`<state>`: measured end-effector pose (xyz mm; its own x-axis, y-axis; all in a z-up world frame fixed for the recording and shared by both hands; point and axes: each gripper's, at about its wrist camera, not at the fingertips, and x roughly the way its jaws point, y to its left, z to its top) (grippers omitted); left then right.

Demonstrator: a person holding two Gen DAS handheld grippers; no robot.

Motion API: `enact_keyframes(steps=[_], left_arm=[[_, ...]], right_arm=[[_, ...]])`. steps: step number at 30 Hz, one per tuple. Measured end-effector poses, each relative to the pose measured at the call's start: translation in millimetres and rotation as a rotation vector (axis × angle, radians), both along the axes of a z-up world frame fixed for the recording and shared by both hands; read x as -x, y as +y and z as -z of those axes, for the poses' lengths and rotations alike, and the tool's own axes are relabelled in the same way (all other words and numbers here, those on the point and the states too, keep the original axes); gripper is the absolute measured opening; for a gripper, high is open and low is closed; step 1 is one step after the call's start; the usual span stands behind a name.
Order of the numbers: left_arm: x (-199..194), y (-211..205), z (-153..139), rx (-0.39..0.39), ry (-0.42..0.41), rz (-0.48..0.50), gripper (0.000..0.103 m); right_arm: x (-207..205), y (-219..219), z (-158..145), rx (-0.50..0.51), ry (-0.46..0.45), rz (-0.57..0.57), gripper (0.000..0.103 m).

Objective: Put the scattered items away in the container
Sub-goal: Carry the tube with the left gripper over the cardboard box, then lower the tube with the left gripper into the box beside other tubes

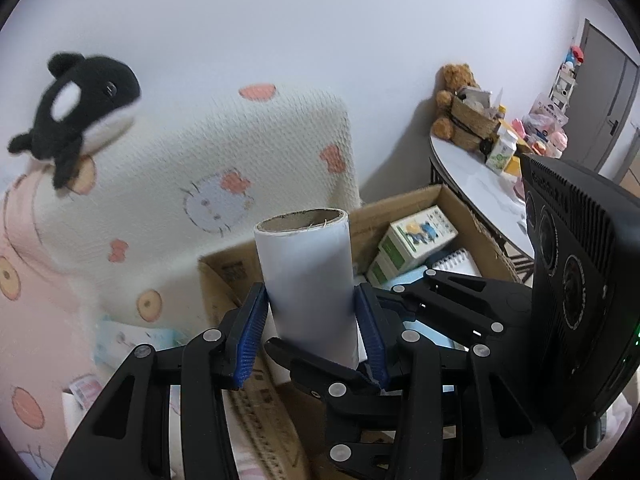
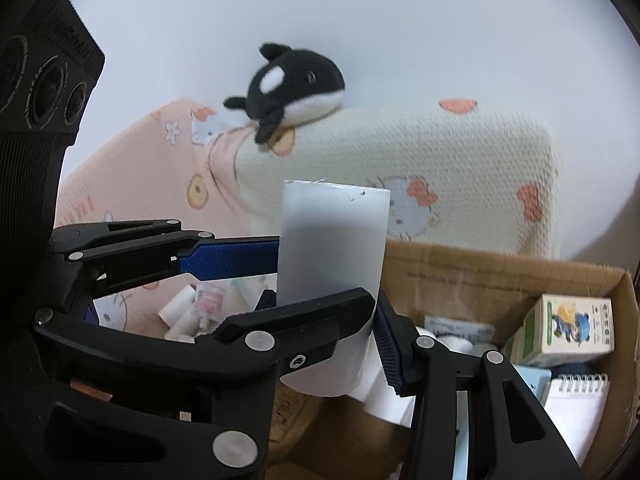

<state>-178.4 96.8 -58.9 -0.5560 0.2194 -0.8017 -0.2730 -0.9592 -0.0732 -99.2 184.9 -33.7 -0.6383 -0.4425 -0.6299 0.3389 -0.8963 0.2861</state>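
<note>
Both tools, left tool and right tool, are clenched on one white roll held above the cardboard box edge, not yet dropped; cartons and notepad already inside, small items left on bed.

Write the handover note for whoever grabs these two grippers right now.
Left gripper: shut on the white paper tube, held upright above the cardboard box.
Right gripper: also shut on the same tube, lower down, crossing the left one.
Done: a small carton, a spiral notepad and other bits already lie in the box.
Left: drop the tube into the box, then collect what still lies outside on the bedding: small white rolls, a little packet and a tissue pack.
</note>
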Motion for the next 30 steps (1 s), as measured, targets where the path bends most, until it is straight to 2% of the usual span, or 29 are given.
enact_keyframes(steps=[4, 9, 16, 25, 30], left_arm=[[11.3, 6.6, 15.0, -0.028, -0.08, 0.002, 0.049], [27.5, 14.4, 35.2, -0.077, -0.2, 0.005, 0.049], [46.1, 18.8, 57.5, -0.139, -0.31, 0.01, 0.049], [63.1, 14.6, 94.1, -0.141, -0.421, -0.051, 0.049], [66.6, 22.6, 103.0, -0.115, -0.434, -0.047, 0.048]], right_arm=[[3.3, 14.0, 14.6, 0.008, -0.075, -0.009, 0.045], [12.4, 30.4, 32.0, 0.015, -0.21, -0.018, 0.045], [23.4, 52.7, 53.1, 0.077, -0.346, 0.014, 0.045], [26.7, 55.1, 64.8, 0.031, -0.425, 0.006, 0.045], [25.8, 52.1, 69.5, -0.035, -0.456, 0.015, 0.04]])
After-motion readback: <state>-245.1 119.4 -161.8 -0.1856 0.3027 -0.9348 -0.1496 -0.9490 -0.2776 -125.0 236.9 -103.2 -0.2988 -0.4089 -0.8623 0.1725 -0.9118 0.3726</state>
